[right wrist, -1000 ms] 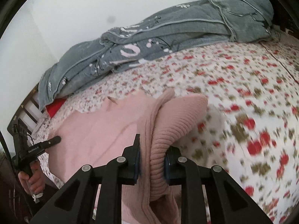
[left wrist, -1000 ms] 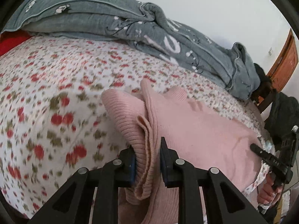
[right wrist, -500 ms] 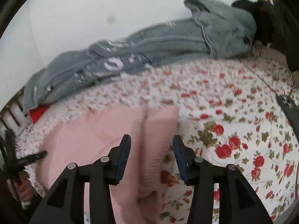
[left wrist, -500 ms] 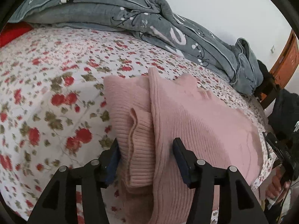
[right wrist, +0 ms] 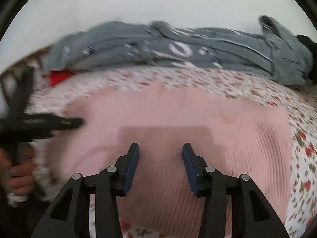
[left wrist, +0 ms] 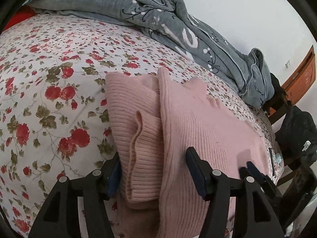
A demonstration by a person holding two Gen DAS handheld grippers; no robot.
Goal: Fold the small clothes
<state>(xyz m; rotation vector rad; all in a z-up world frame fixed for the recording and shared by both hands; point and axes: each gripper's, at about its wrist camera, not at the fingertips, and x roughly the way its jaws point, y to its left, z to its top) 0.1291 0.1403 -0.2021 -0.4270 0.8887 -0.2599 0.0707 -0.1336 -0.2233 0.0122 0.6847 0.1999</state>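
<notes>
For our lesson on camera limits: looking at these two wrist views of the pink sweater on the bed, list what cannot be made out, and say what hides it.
1. Right wrist view: motion blur smears the pink sweater, so its folds and edges are unclear.
2. Left wrist view: the sweater's near hem is cut off by the frame edge and the left gripper.
3. Left wrist view: the right gripper is blurred and partly hidden.
4. Both views: the grey quilt covers the bedsheet beneath.
</notes>
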